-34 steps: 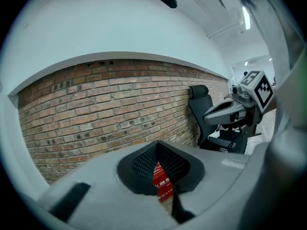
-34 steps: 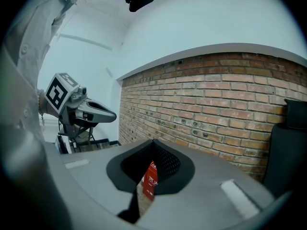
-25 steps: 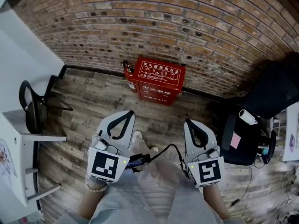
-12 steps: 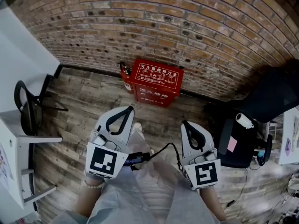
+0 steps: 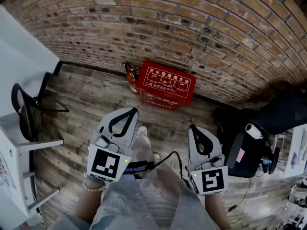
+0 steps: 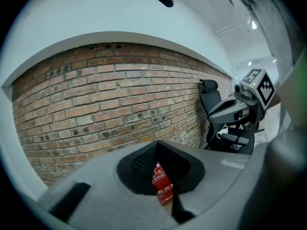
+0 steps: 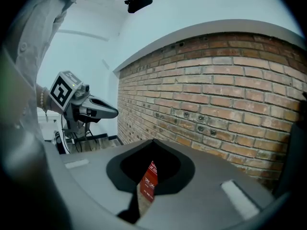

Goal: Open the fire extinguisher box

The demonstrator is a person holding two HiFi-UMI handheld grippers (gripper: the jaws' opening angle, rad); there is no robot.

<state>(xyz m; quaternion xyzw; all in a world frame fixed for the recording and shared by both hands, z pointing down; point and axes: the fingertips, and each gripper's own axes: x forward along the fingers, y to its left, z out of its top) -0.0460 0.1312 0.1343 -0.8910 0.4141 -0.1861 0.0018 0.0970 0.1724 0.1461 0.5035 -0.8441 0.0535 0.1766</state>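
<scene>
Both grippers are a bit closer to the red fire extinguisher box (image 5: 165, 84) than a second ago, and it looks bigger in the head view now. The box sits lid down on the wooden floor (image 5: 91, 99), backed against the brick wall (image 5: 192, 32). The left gripper (image 5: 128, 113) and right gripper (image 5: 193, 128) hover well short of the box, side by side. Fingers are pressed together on both, nothing in them. A black chair (image 5: 280, 114) is off to the box's right

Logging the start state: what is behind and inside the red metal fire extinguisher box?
Behind the red fire extinguisher box stands the brick wall. The box is closed, so its inside is hidden.
</scene>
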